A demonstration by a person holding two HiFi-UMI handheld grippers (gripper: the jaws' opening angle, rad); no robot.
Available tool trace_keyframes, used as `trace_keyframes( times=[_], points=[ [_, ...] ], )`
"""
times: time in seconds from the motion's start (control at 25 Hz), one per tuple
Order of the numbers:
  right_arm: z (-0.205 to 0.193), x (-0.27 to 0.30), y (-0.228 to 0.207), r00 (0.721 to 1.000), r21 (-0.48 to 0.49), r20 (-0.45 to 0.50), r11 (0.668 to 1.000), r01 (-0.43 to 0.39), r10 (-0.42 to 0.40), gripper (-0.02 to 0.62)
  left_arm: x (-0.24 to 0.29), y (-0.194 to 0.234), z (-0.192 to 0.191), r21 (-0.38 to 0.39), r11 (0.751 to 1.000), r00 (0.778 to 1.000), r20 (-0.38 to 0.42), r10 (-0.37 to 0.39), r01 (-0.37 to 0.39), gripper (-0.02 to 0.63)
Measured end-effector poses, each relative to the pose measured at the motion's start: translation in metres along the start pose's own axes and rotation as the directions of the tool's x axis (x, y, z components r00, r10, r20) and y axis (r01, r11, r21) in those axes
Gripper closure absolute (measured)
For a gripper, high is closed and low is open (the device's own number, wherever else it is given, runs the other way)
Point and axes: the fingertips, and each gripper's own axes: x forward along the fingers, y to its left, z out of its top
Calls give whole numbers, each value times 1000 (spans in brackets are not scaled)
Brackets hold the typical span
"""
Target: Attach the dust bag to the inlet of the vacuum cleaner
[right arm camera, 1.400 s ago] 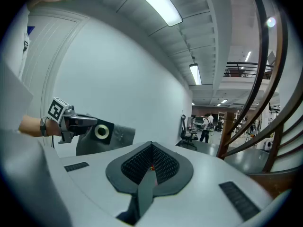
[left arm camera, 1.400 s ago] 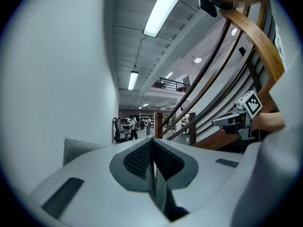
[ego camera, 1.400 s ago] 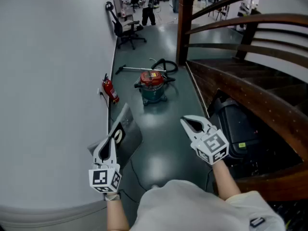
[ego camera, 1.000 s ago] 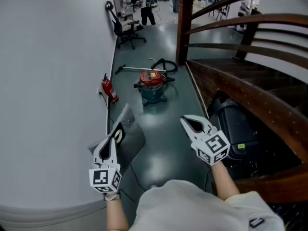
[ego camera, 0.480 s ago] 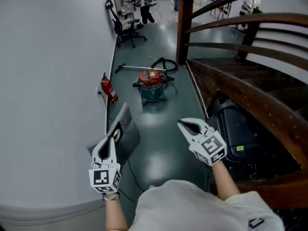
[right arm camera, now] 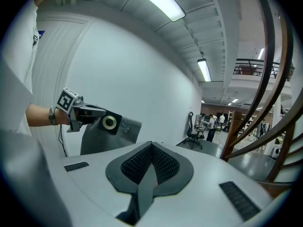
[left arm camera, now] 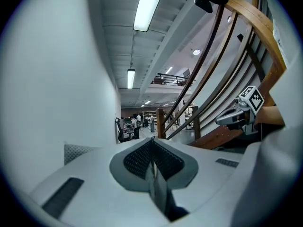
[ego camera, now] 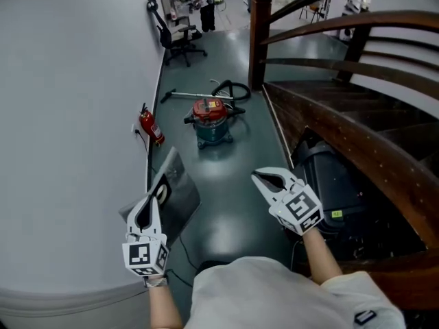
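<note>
A: Nearest, the left gripper [ego camera: 155, 196] is clamped on the black card collar [right arm camera: 109, 122] of a crinkled grey paper-like dust bag [ego camera: 180, 187].
B: Which way does it point?
A: Long axis hangs down from the collar; the round hole faces the right gripper [ego camera: 262, 178], whose jaws are closed on nothing.
B: Farther off?
A: A red-lidded teal drum vacuum cleaner [ego camera: 209, 122] stands upright, well apart. Its inlet is too small to make out.

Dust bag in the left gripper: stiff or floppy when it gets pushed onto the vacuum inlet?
Probably semi-stiff: the dust bag keeps a flat, creased shape below the left gripper rather than drooping. It is likely light, since one pinch near its black collar carries it. The collar looks rigid, so it should take the push.
</note>
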Motion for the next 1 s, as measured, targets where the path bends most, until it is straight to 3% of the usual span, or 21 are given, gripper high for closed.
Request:
trace_keyframes(
  times=[0.44,0.76,1.0],
  points=[
    [-10,6,-40,999,1,11,1000,-30,30,569,54,-22,-4,-22,999,999,-8,-42,42,591],
    [3,88,-99,1000,19,22,1000,3,-3,569,149,20,-2,-7,997,997,6,-76,76,592],
    [35,160,-160,997,29,45,998,60,-61,569,236,71,19,9,996,996,8,-84,84,591]
  ],
)
